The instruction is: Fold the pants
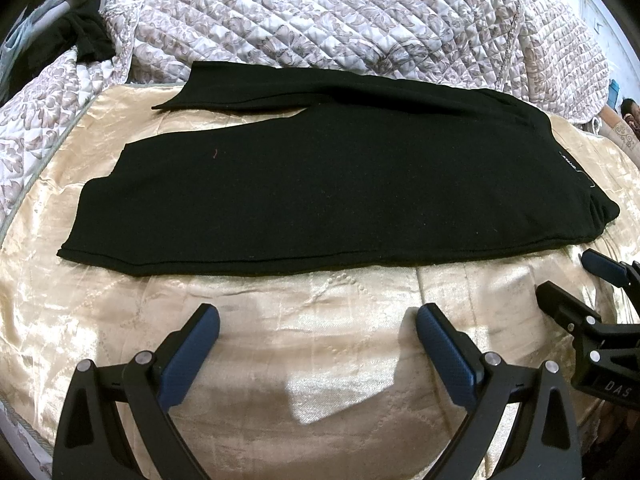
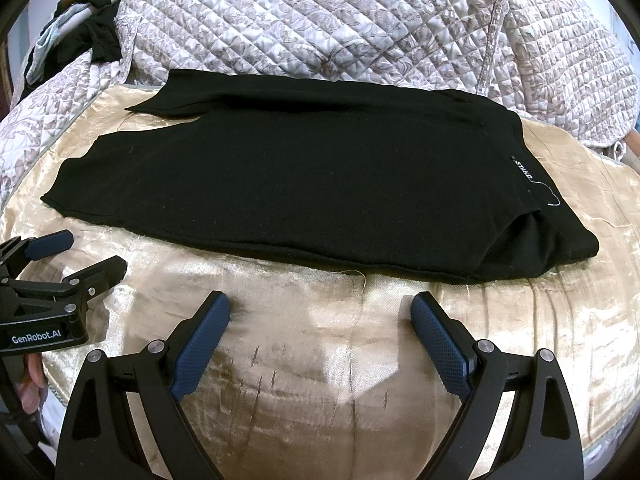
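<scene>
The left wrist view showed the black pants [image 1: 320,184] flat across the gold bedspread [image 1: 280,312], legs forking at the left; the left tongs [image 1: 318,322] gaped empty. The right wrist view revealed the waistband label [image 2: 523,171] and a hand [image 2: 30,380]; bare bedspread separated the near hem from the spread, empty right tongs [image 2: 320,312].

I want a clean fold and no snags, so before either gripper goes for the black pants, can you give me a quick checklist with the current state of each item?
1. Left gripper open and empty: ok.
2. Right gripper open and empty: ok.
3. Black pants lying flat on the gold bedspread: ok.
4. Legs aligned: not ok, the far leg splays away at its hem.
5. Near edge clear for grasping: ok.
6. Waistband end smooth: not ok, it is bunched.
</scene>
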Demonstrator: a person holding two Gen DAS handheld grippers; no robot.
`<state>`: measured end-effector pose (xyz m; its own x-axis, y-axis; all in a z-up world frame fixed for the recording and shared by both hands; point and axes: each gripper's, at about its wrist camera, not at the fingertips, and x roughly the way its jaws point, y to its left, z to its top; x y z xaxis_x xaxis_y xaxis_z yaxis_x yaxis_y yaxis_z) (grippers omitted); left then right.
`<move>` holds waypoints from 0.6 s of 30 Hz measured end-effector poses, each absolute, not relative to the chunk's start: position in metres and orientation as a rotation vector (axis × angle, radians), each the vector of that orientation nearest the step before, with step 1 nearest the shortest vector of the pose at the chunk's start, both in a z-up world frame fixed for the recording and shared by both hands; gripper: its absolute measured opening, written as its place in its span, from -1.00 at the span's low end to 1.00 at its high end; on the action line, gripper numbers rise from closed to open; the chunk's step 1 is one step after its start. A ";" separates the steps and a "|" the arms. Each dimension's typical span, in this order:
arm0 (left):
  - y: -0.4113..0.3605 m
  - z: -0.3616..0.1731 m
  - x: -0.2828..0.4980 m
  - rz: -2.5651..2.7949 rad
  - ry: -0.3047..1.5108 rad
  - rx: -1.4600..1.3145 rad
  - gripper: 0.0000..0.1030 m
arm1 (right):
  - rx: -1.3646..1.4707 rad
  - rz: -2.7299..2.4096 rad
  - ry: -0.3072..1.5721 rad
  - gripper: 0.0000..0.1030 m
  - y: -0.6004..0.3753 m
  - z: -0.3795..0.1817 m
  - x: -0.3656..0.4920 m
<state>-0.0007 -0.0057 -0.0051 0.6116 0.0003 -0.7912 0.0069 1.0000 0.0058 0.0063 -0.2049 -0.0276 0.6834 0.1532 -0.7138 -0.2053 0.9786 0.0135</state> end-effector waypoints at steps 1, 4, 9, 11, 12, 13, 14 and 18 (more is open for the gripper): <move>-0.006 -0.005 -0.001 -0.004 0.913 0.008 0.95 | -0.069 0.201 0.793 0.79 -0.205 -0.028 0.006; -0.006 -0.005 -0.001 -0.003 0.913 0.010 0.95 | -0.070 0.200 0.794 0.79 -0.205 -0.028 0.006; -0.010 -0.002 0.000 -0.004 0.911 0.017 0.95 | -0.070 0.201 0.794 0.79 -0.204 -0.028 0.007; -0.010 -0.001 0.001 -0.005 0.912 0.017 0.95 | -0.070 0.201 0.794 0.79 -0.204 -0.027 0.006; -0.010 -0.001 0.001 -0.005 0.911 0.018 0.95 | -0.070 0.201 0.794 0.79 -0.204 -0.026 0.006; -0.010 -0.001 0.001 -0.004 0.911 0.019 0.95 | -0.069 0.201 0.795 0.79 -0.204 -0.026 0.006; -0.010 -0.001 0.001 -0.004 0.910 0.019 0.95 | -0.069 0.201 0.795 0.79 -0.204 -0.030 0.007; -0.010 -0.001 0.001 -0.005 0.910 0.019 0.96 | -0.070 0.201 0.796 0.79 -0.204 -0.029 0.007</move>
<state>0.0010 -0.0098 -0.0014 0.6135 0.0036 -0.7897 0.0123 0.9998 0.0141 0.0068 -0.2041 -0.0293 0.6819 0.1529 -0.7153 -0.2053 0.9786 0.0135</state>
